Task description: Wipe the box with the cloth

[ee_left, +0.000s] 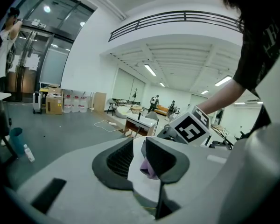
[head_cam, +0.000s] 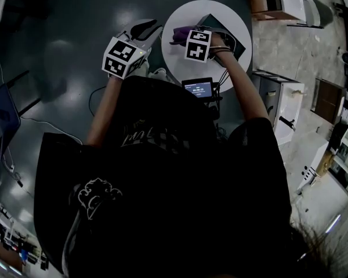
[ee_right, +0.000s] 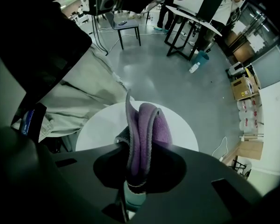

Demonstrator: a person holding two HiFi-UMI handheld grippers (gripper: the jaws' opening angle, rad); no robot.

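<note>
clamped in the right claw (ee_right: pixel 133 169): purple cloth (ee_right: pixel 147 129), folded into a thick band, held above the round white table (ee_right: pixel 91 132) and not touching the box (head_cam: pixel 227 32). stands out of the claw lengthwise, long axis along the line of the jaws. free end points away from the claw and, in the head view, off to the left, away from the box.

dark and flat on the far right part of the table, partly behind the right claw: the box. lies skewed, one corner aimed toward the far edge. too covered to tell its long axis.

left claw (ee_left: pixel 139 160) open and empty, only table top and a scrap of cloth seen through the gap. hangs at the table's left edge, clear of the box.

judged as the approach before a wipe. to do it well:
- swing the free end round toward the box
- lay the broad folded side flat on the top face, not the thin edge
- press lightly and draw straight, overlapping strokes

worth steadying the box with the left claw first, since a light box would likely slide on the smooth top. keep the grip firm so the band does not unfold.
</note>
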